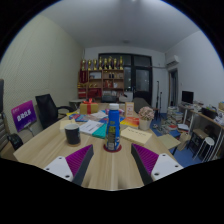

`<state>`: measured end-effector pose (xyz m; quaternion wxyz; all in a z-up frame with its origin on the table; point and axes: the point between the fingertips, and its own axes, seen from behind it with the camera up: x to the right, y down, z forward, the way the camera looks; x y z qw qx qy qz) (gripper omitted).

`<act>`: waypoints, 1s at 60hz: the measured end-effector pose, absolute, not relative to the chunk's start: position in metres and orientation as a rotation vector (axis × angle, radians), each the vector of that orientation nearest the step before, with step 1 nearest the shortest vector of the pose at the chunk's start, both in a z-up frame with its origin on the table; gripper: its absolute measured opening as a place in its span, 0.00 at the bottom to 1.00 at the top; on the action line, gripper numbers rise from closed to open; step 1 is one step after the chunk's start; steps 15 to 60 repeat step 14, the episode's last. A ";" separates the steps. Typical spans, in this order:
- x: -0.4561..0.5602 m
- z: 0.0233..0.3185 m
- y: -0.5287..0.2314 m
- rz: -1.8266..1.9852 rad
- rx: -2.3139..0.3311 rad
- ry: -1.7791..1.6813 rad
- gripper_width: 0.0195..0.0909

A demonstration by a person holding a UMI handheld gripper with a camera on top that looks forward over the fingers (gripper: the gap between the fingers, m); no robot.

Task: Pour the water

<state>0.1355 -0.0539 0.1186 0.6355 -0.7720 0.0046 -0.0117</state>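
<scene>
Fingers [112, 163] spread apart, blue bottle [113, 130] upright on the table [50, 145] just ahead between them.

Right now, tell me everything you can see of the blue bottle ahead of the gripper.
The blue bottle stands upright on the wooden table, just ahead of the open gripper, centred on the gap between its fingers and untouched by them. It is tall and slim, blue with a white band near the top and a darker base. Material and fill level cannot be told. Papers lie close beside it.
</scene>
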 end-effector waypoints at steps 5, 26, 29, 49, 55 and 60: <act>0.128 0.132 -0.100 0.002 -1.761 0.014 0.91; 0.118 0.156 -0.173 0.038 -1.732 0.033 0.91; 0.118 0.156 -0.173 0.038 -1.732 0.033 0.91; 0.118 0.156 -0.173 0.038 -1.732 0.033 0.91; 0.118 0.156 -0.173 0.038 -1.732 0.033 0.91; 0.118 0.156 -0.173 0.038 -1.732 0.033 0.91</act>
